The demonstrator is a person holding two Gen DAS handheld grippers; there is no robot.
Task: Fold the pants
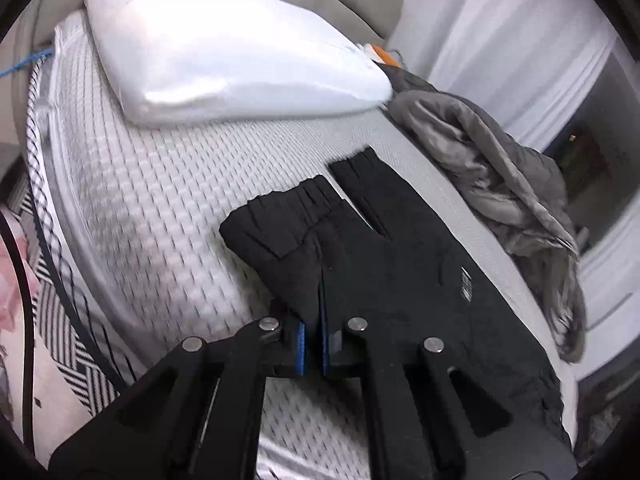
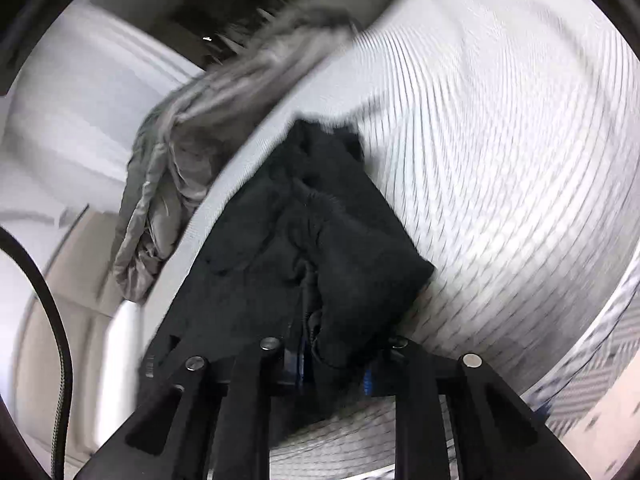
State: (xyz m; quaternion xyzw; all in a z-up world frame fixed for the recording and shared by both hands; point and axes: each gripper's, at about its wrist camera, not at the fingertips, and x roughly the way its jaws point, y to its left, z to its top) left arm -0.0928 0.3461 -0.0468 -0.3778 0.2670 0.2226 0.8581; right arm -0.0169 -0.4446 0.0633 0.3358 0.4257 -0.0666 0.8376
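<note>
Black pants (image 1: 392,256) on mattress (image 1: 160,184), pinched in left gripper (image 1: 313,320).

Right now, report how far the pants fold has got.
Done: the black pants lie on the white mattress with the two cuffed legs side by side, apparently doubled once. In hand: the left gripper is shut on the near fabric edge, and the right gripper holds a bunched fold between its fingers. Left: carrying that fold over and flattening it; the right view is blurred, so alignment is unclear.
</note>
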